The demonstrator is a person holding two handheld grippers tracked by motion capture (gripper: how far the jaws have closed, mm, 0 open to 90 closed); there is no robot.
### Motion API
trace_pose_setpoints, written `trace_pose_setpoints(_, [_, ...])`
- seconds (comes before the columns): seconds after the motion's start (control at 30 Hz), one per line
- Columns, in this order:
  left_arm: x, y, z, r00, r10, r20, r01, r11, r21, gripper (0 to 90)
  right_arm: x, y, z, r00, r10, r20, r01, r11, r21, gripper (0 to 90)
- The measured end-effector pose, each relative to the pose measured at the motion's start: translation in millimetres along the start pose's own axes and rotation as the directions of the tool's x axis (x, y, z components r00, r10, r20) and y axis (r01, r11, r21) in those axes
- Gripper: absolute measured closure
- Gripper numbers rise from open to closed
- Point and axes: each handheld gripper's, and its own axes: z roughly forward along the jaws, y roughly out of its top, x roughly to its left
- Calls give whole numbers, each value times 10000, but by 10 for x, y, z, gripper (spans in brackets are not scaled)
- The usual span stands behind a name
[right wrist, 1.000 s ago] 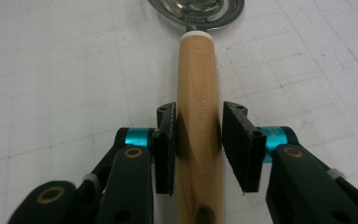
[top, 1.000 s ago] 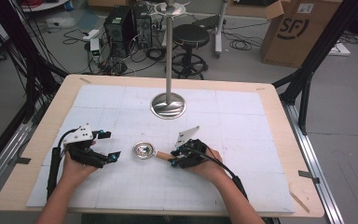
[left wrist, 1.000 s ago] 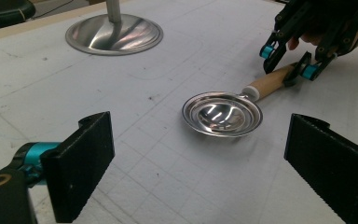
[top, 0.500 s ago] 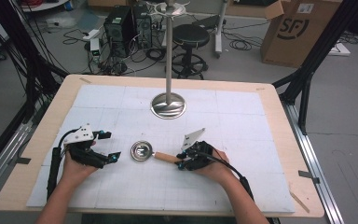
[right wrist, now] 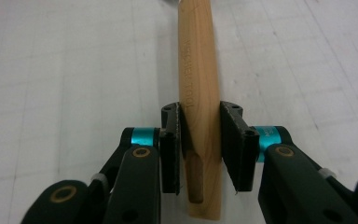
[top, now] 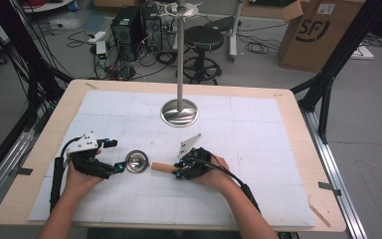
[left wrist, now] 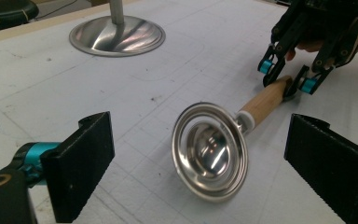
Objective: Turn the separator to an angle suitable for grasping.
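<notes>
We see both forearms come in low over the counter [top: 288,107], each hand wrapped around its tool. The right hand-held gripper [right wrist: 200,149] lies nearly flat, its jaws clamped on the wooden handle [right wrist: 196,84] of a small metal ladle [left wrist: 210,151], near the handle's free end. The left hand-held gripper [left wrist: 200,163] points toward the ladle's bowl [top: 137,162] with its jaws spread wide apart (one on either side of the bowl, neither touching it).

The ladle sits on the white gridded mat [top: 238,194] between the two hands, its bowl tilted up on edge in the left gripper view. Well beyond it stands a metal stand [top: 179,112] with a round base and tall pole, clear of both hands.

In the right gripper view the handle runs off the top edge, so the bowl is cut off there.
</notes>
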Motion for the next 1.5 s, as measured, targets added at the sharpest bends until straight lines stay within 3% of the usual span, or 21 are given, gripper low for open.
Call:
trace_pose_setpoints(0.33, [20, 16, -67, 10000, -36, -53, 35, 9997, -235, 88, 11, 375, 288, 9978, -484, -454, 495, 9985, 237, 701])
trace_pose_setpoints(0.47, [32, 11, -82, 10000, -60, -62, 58, 9997, -245, 89, 4, 455, 341, 9971, -657, -392, 671, 9971, 369, 697])
trace_pose_setpoints(0.63, [25, 9, -74, 10000, -41, -38, 40, 9998, -208, 89, 4, 451, 307, 9984, -512, -250, 520, 9981, 327, 664])
trace_pose_setpoints(0.83, [23, 10, -75, 10000, 9, -19, -10, 9998, -184, 88, 11, 379, 62, 9991, -418, 110, 420, 9989, -195, 611])
trace_pose_setpoints(0.93, [24, 9, -74, 10000, -10, -35, 9, 9999, -169, 89, 16, 306, -132, 9989, -159, 447, 184, 9983, -553, 579])
trace_pose_setpoints(0.97, [24, 9, -73, 10000, -15, -36, 15, 9999, -157, 88, 9, 243, -272, 9980, 128, 620, -73, 9961, -877, 566])
trace_pose_setpoints(1.1, [19, 10, -74, 10000, 13, -39, -14, 9999, -150, 89, -14, 133, -466, 9956, 521, 777, -415, 9902, -1331, 554])
trace_pose_setpoints(1.2, [23, 8, -75, 10000, -14, -42, 14, 9999, -125, 89, -36, -12, -678, 9895, 864, 1162, -666, 9842, -1642, 538])
trace_pose_setpoints(1.5, [13, 7, -70, 10000, -12, 8, 12, 9999, -112, 88, -1, -250, -980, 9731, 1647, 1611, -1247, 9645, -2326, 471])
